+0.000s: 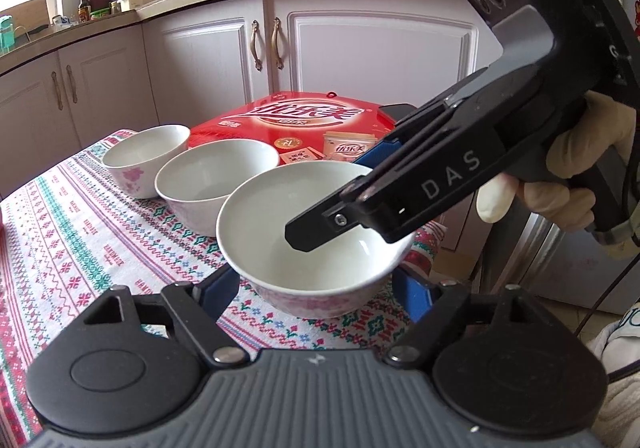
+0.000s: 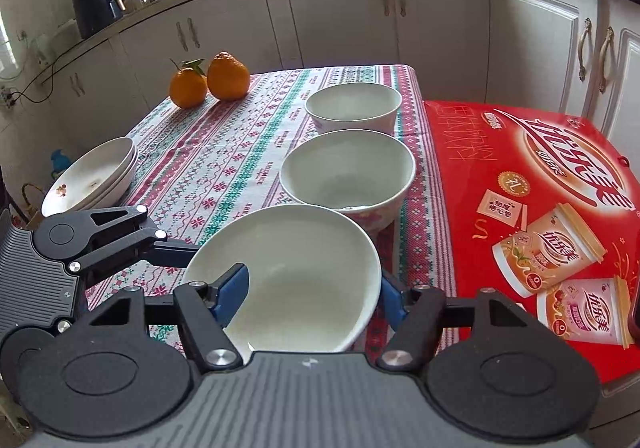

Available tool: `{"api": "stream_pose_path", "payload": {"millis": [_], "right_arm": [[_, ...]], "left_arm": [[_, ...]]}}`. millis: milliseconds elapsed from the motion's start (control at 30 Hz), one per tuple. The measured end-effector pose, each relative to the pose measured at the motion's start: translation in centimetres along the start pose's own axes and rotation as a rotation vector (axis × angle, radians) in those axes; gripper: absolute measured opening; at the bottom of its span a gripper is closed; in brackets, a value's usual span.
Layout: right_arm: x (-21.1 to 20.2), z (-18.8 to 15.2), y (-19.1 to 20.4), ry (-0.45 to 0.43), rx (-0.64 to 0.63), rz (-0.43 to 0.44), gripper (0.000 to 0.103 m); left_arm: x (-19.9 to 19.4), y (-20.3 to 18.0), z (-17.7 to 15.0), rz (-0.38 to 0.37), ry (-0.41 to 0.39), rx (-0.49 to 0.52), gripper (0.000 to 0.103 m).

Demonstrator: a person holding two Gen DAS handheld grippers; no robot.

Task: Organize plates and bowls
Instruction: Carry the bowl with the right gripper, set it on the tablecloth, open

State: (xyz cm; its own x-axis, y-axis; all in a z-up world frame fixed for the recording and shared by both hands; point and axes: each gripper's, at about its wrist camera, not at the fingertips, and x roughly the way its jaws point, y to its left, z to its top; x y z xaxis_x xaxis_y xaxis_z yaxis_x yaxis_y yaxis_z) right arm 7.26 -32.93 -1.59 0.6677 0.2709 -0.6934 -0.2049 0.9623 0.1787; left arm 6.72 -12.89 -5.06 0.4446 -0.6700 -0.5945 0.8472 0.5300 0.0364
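- Landmark: the red carton (image 2: 540, 207), lying flat at one edge of the table, butted against the patterned tablecloth (image 2: 224, 151).
- Three white bowls stand upright in one row on the tablecloth, along the side of the carton.
- Near bowl (image 2: 296, 272): last in the row, closest to both cameras, just beside the carton. It appears empty.
- Middle bowl (image 2: 348, 171): next along the carton's side. In the right wrist view its rim meets the near bowl's rim; whether they touch cannot be told.
- Far bowl (image 2: 354, 103): at the far end of the row, level with the carton's far corner.
- Left gripper (image 1: 312, 288): partly closed around the near bowl from the side away from the carton — one blue pad against each side of the outer wall.
- Right gripper (image 2: 312, 296): jaws drawn in on the near bowl — one finger inside the bowl, the other outside the wall that faces the carton, the wall between them.
- A gloved hand (image 1: 580, 167) holds the right gripper's handle.
- A stack of plates (image 2: 92, 175) rests at the table edge opposite the carton.
- Two oranges (image 2: 208, 81) sit touching at the far corner, well apart from the carton.
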Motion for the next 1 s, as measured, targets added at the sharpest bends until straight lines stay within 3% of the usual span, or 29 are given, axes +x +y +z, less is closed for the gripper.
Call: {"api": "stream_pose_path", "payload": {"millis": [667,1000], "right_arm": [[5.2,4.2,7.4,0.024,-0.158,0.152,0.073],[8.3,6.1,10.0,0.036,-0.215,0.203,0.073]], "left_arm": [[-4.8,5.1,-2.7,0.179,0.014,-0.149,0.083],[-5.3,7.8,-3.9,0.248,0.018,-0.221,0.083]]}}
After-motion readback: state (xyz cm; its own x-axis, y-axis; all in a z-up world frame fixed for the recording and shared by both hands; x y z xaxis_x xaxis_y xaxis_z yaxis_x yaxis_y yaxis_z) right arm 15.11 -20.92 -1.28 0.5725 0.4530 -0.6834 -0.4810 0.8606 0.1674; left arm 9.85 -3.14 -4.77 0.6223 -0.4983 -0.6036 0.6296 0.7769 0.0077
